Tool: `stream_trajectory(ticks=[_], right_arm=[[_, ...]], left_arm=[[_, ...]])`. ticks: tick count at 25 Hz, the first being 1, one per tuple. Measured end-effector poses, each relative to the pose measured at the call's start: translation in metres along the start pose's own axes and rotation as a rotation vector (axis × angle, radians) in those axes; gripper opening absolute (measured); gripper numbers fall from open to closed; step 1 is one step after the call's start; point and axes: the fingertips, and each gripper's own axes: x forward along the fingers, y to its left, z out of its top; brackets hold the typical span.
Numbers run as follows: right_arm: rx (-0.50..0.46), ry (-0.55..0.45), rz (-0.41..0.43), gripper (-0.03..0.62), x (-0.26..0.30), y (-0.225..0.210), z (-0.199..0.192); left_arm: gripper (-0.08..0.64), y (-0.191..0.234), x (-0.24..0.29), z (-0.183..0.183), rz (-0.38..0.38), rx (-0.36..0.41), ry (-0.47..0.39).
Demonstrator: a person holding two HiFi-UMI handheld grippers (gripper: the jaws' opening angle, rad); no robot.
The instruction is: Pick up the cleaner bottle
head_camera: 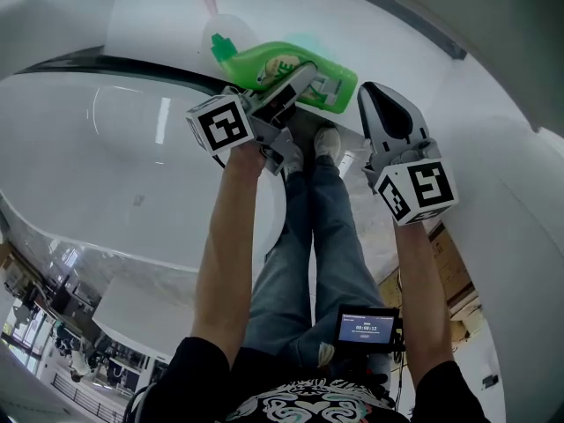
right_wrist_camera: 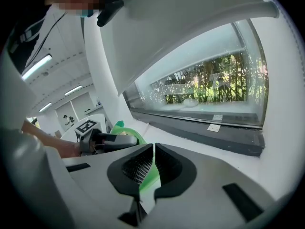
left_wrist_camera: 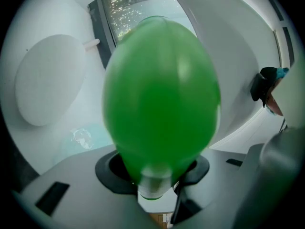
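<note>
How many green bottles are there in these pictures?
1. The green cleaner bottle is held sideways between the jaws of the left gripper. The right gripper holds none. Others may be hidden.

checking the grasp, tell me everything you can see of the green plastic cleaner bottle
The green plastic cleaner bottle looks translucent and glossy, with a rounded body, a darker green cap and a printed label whose text is unreadable. It lies tilted on its side, cap towards the upper left in the head view. The left gripper is clamped on its body. Whether it also rests on the white ledge cannot be told.
</note>
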Motion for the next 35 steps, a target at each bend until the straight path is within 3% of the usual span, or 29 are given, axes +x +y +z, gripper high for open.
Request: stream_trajectory(ticks=[5,10,15,18,24,35], right_arm=[[0.0,-0.026,0.021,0.029,0.006,-0.004,0.001],[-0.064,-0.04,0.03,0.029,-0.01,0.009,0.054],[-0.16,-0.045,0.016,0.029,-0.038,0.028,0.054],[-0.189,-0.062,0.004,0.029,-0.065,0.06,0.065],[-0.283,-0.056,-0.042,0.029,-0.121,0.129,0.125],[-0.299,-0.084,-0.06,0.029,-0.128,0.114,0.133]], left_arm=[[0.195,0.001,0.0,0.001,-0.043,-0.059,-0.056],[0.195,-0.049,-0.017,0.025,-0.053,-0.158,-0.116],[0.195,-0.079,-0.043,0.014,-0.123,-0.14,-0.18],[0.195,-0.108,-0.079,0.008,-0.116,-0.162,-0.2],[0.195,-0.204,-0.143,0.026,-0.156,-0.159,-0.237],[0.195,-0.215,-0.141,0.033,-0.19,-0.207,-0.301]])
